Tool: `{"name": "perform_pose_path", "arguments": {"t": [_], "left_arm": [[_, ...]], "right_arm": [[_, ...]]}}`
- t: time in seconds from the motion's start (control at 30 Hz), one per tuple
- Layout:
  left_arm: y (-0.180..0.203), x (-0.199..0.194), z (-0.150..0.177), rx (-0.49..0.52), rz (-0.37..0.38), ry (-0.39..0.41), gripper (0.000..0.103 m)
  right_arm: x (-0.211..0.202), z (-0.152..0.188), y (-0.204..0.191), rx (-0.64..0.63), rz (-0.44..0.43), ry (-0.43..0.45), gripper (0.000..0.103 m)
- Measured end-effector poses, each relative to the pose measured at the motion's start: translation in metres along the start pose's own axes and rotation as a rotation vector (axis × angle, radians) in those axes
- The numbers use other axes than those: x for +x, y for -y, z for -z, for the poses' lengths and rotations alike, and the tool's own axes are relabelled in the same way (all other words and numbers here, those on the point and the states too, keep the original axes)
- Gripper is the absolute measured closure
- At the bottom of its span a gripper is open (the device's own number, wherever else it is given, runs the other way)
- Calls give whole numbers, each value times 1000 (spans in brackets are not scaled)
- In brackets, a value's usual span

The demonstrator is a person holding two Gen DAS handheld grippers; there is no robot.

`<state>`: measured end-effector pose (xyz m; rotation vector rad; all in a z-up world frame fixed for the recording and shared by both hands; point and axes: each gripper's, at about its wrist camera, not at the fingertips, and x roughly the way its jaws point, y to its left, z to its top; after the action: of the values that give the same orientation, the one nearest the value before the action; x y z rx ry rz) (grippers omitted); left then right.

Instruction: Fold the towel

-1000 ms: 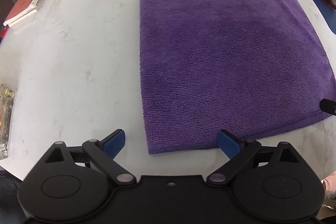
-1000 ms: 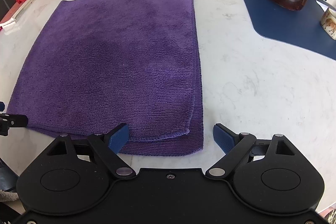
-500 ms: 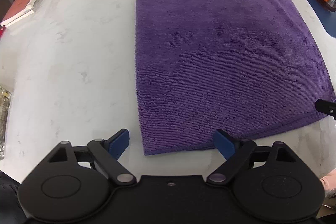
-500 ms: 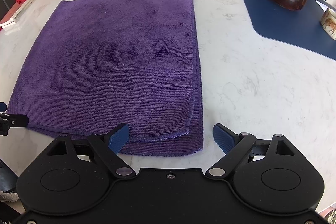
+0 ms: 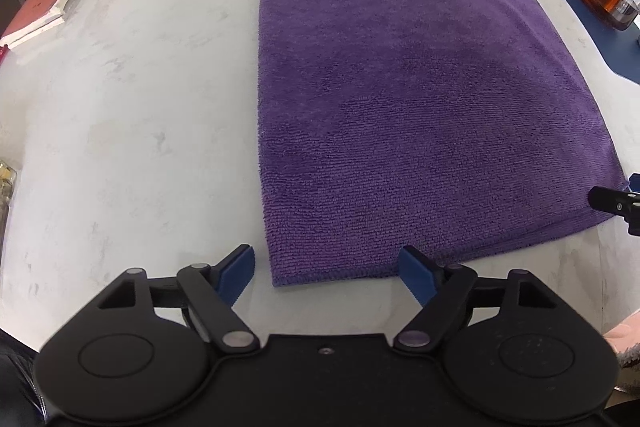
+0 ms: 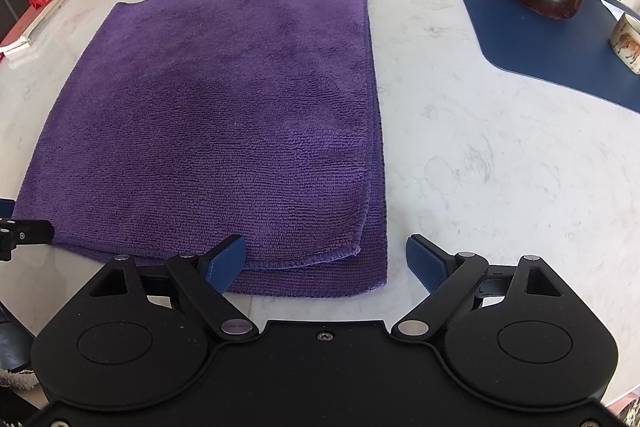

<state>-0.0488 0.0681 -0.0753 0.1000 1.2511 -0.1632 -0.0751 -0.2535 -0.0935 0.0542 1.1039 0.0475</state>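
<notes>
Two released claws, left claw [image 5: 326, 269] closing, astride towel [image 6: 224, 115] corners; cup [image 6: 627, 43] only right-view.

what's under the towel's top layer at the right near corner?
A second purple layer of the same towel, peeking out along the near and right edges. Anything further beneath, between layers and table, is covered.

I see the towel [image 5: 420, 99] lying flat on the pale marble table [image 5: 132, 115], purple, with a fine ribbed pile. It is already folded once into two layers. In my right view its top layer [image 6: 224, 115] stops short of the near edge, so a strip of the bottom layer [image 6: 320, 279] shows along the near and right sides, and the top corner curls slightly.
</notes>
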Motion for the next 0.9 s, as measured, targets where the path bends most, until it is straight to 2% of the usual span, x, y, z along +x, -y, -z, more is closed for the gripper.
{"name": "perform_pose_path", "arguments": {"t": [0.17, 0.3, 0.53, 0.57, 0.63, 0.9], "left_arm": [[-19, -5, 6, -75, 19, 7, 27], [-23, -3, 2, -91, 29, 19, 29], [-20, -2, -1, -72, 14, 35, 42], [-19, -2, -1, -69, 14, 36, 48], [-15, -1, -2, -60, 19, 36, 53], [-10, -2, -4, -36, 47, 26, 65]], "right_arm": [[-1, 0, 1, 10, -3, 5, 14], [-1, 0, 2, 14, -7, 1, 14], [-2, -1, 5, 13, -10, -10, 18], [-3, -1, 5, 11, -9, -11, 19], [-3, -1, 4, 6, -10, -13, 19], [-3, -4, 6, -2, -13, -14, 21]]}}
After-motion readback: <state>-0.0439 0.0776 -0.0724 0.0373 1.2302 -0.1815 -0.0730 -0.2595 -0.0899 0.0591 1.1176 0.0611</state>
